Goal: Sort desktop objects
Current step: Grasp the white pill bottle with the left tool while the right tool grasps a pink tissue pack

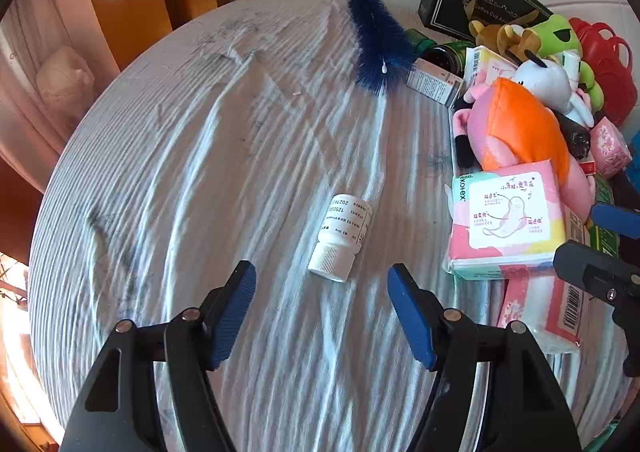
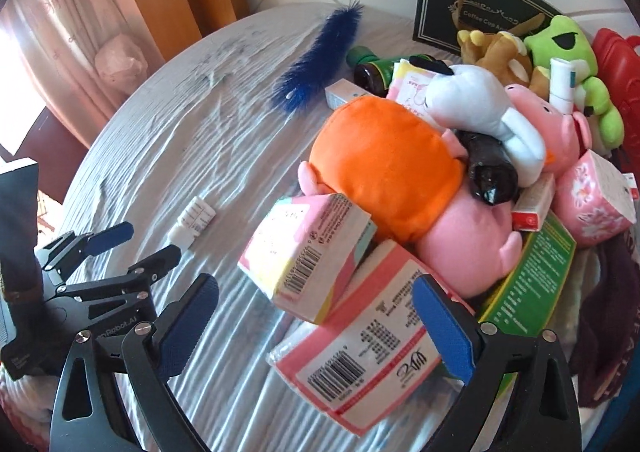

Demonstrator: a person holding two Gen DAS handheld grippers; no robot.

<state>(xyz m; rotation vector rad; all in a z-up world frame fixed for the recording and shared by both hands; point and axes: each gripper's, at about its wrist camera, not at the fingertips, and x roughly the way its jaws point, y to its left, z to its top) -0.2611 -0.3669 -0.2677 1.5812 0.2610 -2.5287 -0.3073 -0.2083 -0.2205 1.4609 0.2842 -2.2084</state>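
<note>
A white pill bottle lies on its side on the round table's striped cloth, cap toward me. My left gripper hovers just short of it, open, with the cap between the fingertips and neither pad touching it. The right wrist view shows the same bottle just beyond the left gripper. My right gripper is open over a pink wrapped pack and a pink-and-yellow box, gripping nothing. Its fingers show at the right edge of the left wrist view.
A heap fills the table's right side: an orange-and-pink plush pig, white plush, green frog plush, green box, dark bottles, a Kotex pack. A blue fuzzy brush lies farther back. A black box leans behind.
</note>
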